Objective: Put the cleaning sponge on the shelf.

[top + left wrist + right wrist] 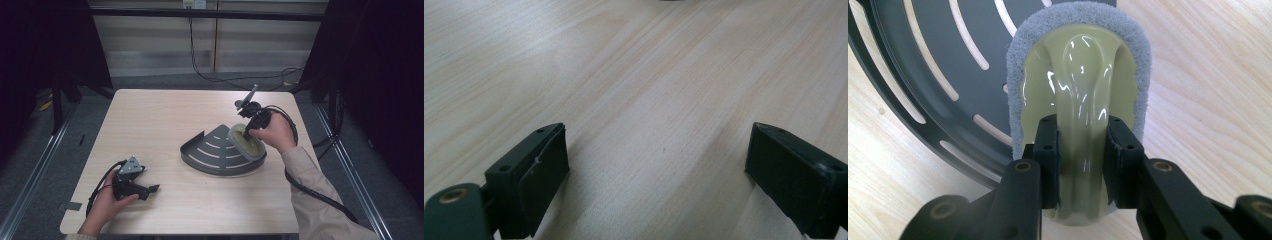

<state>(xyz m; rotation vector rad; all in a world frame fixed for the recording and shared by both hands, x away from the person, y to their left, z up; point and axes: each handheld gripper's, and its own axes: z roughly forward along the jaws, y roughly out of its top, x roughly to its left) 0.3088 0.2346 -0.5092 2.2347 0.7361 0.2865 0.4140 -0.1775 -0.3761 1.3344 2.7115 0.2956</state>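
Observation:
A dark grey fan-shaped slotted tray [215, 150] lies at the table's middle right. My right gripper [246, 135] is shut on the glossy pale-green handle of a scrubbing pad [246, 142], which rests over the tray's right rim. In the right gripper view the scrubbing pad [1079, 95] has a grey felt edge; my right gripper [1081, 160] clamps its central ridge, with the tray [928, 55] behind on the left. My left gripper [150, 190] rests near the table's front left, held by a hand. In the left gripper view my left gripper [659, 165] stands wide open over bare wood.
The light wooden table [160, 115] has open surface at the back and left. A black cable [320, 195] trails from the right gripper along the sleeve. Dark metal frame posts stand around the table, and cables lie on the floor behind.

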